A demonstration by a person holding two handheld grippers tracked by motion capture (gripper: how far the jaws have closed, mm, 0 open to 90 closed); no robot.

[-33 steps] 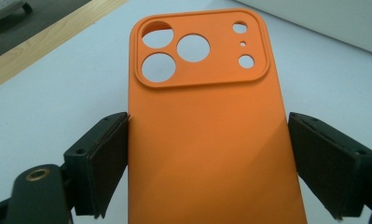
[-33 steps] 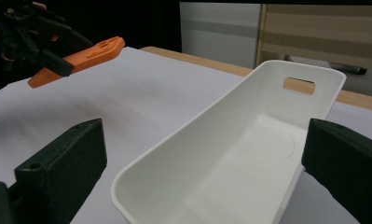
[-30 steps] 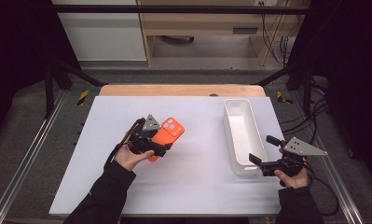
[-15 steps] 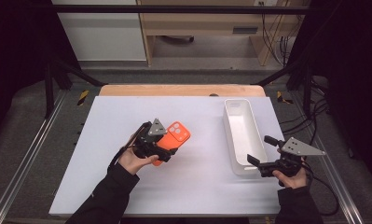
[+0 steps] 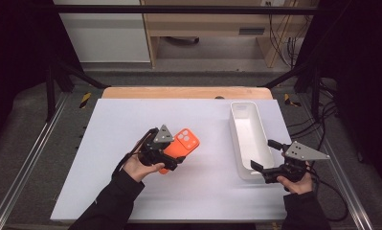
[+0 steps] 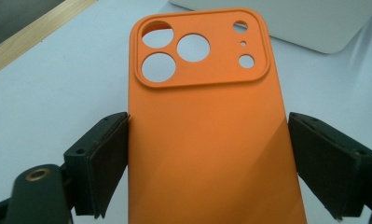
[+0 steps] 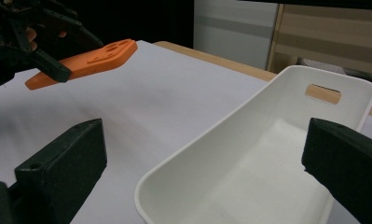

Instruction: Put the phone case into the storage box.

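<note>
Orange phone case (image 6: pixel 207 140), held clear of the white table (image 5: pixel 131 120) by the left gripper (image 5: pixel 172 160).
Case gripped across its width between both pads (camera cut-outs pointing away from the hand); right gripper (image 5: pixel 265 158), jaws spread wide and holding nothing, straddles the near end of the white tray (image 5: pixel 246 110), well apart from the case.

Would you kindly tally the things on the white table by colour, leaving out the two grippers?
Orange: 1, the phone case, gripped across its sides by the left gripper
White: 1, the long tray, with the open right gripper at its near end
Total: 2
</note>
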